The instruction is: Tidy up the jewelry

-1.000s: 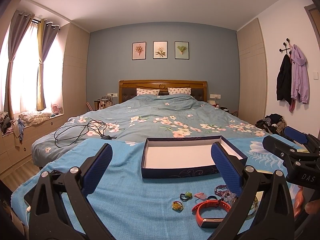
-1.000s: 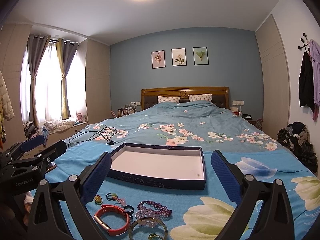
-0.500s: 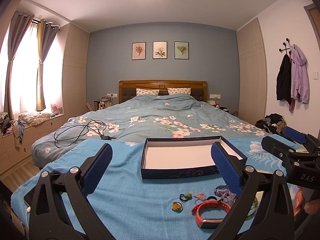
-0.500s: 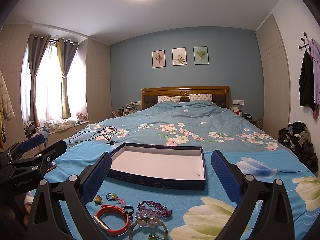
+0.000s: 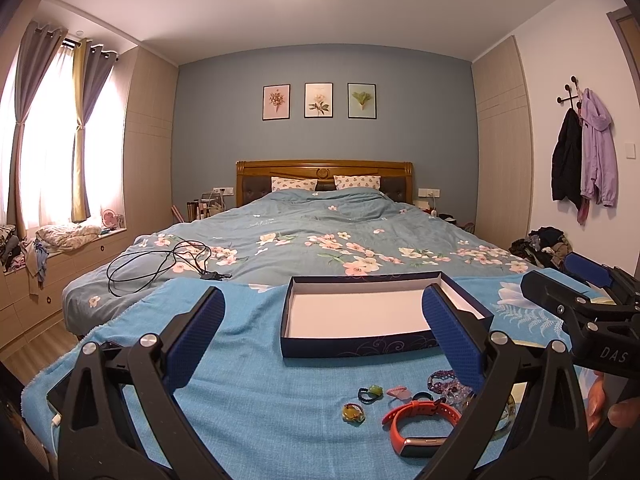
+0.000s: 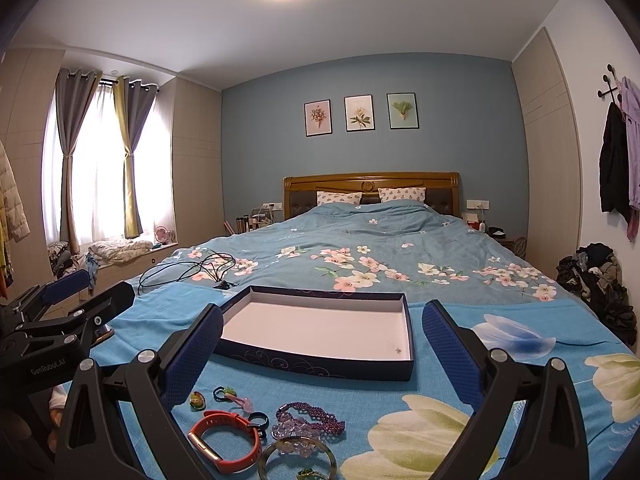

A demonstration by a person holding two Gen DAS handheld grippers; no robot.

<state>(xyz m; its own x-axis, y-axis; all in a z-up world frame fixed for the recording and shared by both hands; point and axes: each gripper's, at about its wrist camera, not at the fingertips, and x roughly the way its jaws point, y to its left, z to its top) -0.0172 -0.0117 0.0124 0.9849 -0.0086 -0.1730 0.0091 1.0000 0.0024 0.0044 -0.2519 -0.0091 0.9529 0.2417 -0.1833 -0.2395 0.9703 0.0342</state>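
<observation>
Both hand-held grippers hover over the foot of the bed, the left hand-held gripper [image 5: 322, 328] and the right hand-held gripper [image 6: 322, 340] each with blue pads spread wide, nothing between them. Just below them, on the bright blue towel [image 6: 440, 364] near the bed's foot edge, lies the jewelry: an orange wristband [image 6: 224, 442] with a metal clasp, a purple beaded bracelet [image 6: 316, 414] touching a cluster of clear lilac beads [image 6: 294, 428], a pale bangle [image 6: 298, 456], a small dark ring [image 6: 257, 419], and what may be amber and green charms [image 6: 197, 400]. Beyond sits a shallow navy box [image 6: 320, 360], white-lined, open. Farther up the bed, a black cable [image 6: 188, 270] coils.
</observation>
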